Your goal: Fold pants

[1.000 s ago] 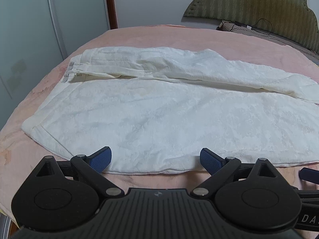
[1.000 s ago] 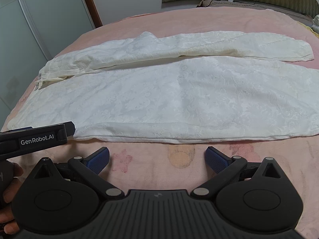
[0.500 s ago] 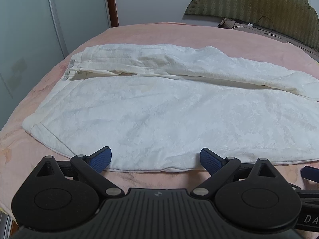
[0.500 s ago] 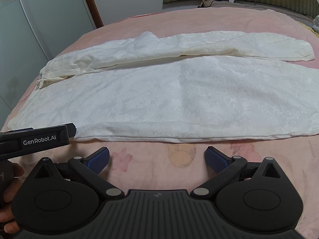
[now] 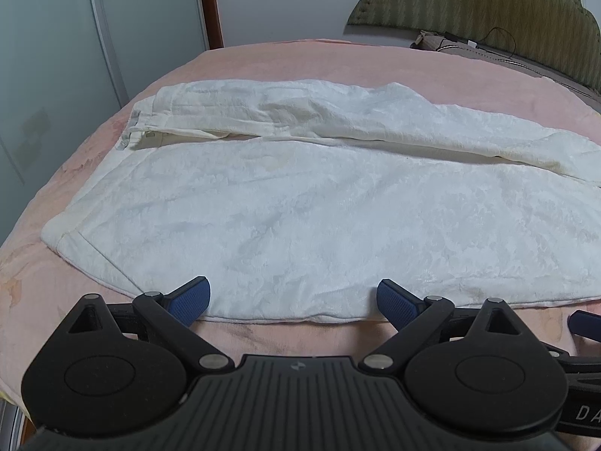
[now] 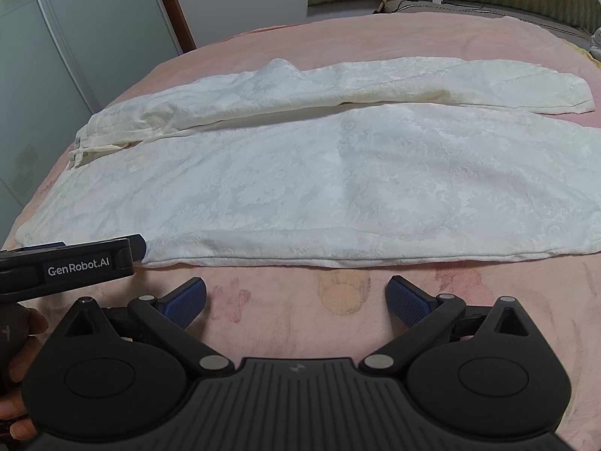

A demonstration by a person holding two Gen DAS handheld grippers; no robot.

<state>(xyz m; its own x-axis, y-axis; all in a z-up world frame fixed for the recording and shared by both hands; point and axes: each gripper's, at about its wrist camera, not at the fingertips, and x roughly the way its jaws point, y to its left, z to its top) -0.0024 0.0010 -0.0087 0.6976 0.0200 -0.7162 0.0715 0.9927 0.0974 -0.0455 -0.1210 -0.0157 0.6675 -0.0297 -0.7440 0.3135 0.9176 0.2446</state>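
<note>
The white pants (image 5: 285, 203) lie spread flat across a pink bed (image 5: 300, 60), lengthwise from side to side, with the waistband toward the left and the leg cuffs toward the right; the far leg is partly rumpled and lies alongside the near one, touching it along most of its length. In the left wrist view the left gripper (image 5: 293, 298) is held low and level at the near edge of the pants, its two blue-padded fingers (image 5: 189, 298) spread wide apart, with the fabric's near hem lying between them; the pads sit at or over the hem, but whether they touch the cloth cannot be told. In the right wrist view the right gripper (image 6: 296, 300) is also held low and level, its fingers (image 6: 407, 302) spread wide and clamping nothing, hovering over bare pink bedding just short of the pants' near hem (image 6: 338, 261). The left gripper's black body shows at the left edge of that view, reaching in to the hem near the waist end, and part of the person's hand (image 6: 18, 372) wraps its handle below. A green padded headboard (image 5: 488, 11) stands at the far right, and pale wardrobe doors (image 6: 75, 37) stand to the left.
</note>
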